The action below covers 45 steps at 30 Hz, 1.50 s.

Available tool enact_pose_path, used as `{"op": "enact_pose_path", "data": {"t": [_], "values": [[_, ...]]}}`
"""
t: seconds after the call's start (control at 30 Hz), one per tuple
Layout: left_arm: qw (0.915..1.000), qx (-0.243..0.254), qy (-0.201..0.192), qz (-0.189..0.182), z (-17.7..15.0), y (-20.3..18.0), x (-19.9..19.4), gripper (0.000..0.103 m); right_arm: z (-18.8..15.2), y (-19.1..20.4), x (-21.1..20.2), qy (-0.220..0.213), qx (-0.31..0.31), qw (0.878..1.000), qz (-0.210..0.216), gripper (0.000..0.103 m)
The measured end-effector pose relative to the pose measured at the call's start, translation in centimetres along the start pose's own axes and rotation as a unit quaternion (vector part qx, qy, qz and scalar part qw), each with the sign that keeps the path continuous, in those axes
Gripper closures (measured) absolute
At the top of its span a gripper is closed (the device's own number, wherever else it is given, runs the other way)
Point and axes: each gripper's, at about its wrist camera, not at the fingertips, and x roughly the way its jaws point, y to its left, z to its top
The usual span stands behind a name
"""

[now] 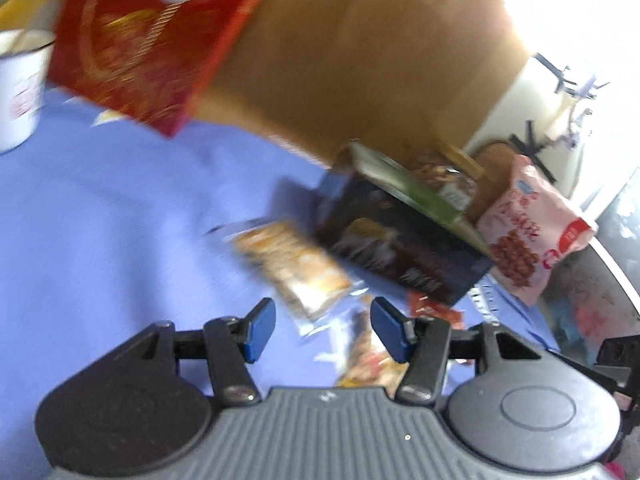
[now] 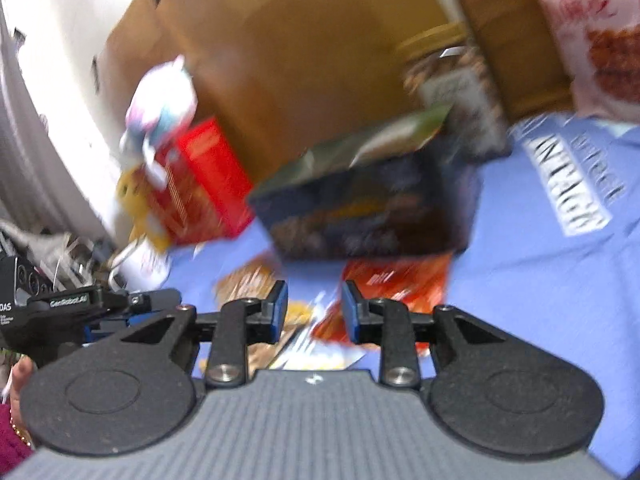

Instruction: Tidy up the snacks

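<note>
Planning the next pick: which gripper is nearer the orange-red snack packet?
Right. The right gripper hovers just before the orange-red packet; the left gripper sits left of it, over other wrappers.

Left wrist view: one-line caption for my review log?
Open left gripper hovers over loose snack packets on a blue cloth, beside a dark box and red box.

Matt blue cloth (image 1: 120,208) covers the table, glossy plastic wrap on the cracker pack (image 1: 292,268), shiny pink bag (image 1: 532,232), white mug (image 1: 20,88) looks like enamel, though it's blurry. Brown cardboard box (image 1: 360,52), matt.
</note>
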Motion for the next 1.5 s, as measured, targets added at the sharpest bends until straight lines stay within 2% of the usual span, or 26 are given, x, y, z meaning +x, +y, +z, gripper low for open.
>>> {"op": "enact_pose_path", "data": {"t": [0.13,0.2,0.33,0.5,0.77,1.13,1.37,1.47,1.5], "values": [[0.9996,-0.025,0.009,-0.006,-1.3,1.7,0.1,0.049,-0.3,1.9,1.5,0.021,-0.012,1.0,0.012,0.069],[0.9999,-0.007,-0.006,-0.006,-2.0,1.6,0.0,0.049,0.3,2.4,2.5,0.02,-0.025,0.999,0.008,0.069],[0.9979,0.053,-0.017,0.032,-2.9,-0.3,0.2,0.049,1.6,2.6,5.2,0.031,-0.033,0.999,-0.012,0.067],[0.9949,0.082,-0.019,0.055,-3.4,-1.3,0.3,0.049,0.1,2.0,7.0,0.061,-0.031,0.998,-0.013,0.066],[0.9938,0.089,-0.021,0.063,-3.7,-1.6,0.2,0.049,-0.6,2.4,5.4,0.067,-0.047,0.997,-0.01,0.072],[0.9893,0.114,-0.021,0.088,-4.0,-2.4,0.5,0.049,-4.3,3.6,0.5,0.052,-0.067,0.996,-0.027,0.073],[0.9854,0.132,-0.02,0.106,-4.2,-3.0,0.7,0.048,-6.3,5.0,-1.5,0.028,-0.108,0.993,-0.038,0.072],[0.9836,0.138,-0.021,0.114,-4.3,-3.3,0.8,0.048,-6.0,4.5,-1.7,0.016,-0.094,0.995,-0.042,0.071],[0.9832,0.14,-0.021,0.115,-4.3,-3.3,0.8,0.048,-5.9,4.3,-1.8,0.012,-0.086,0.995,-0.044,0.066]]}}
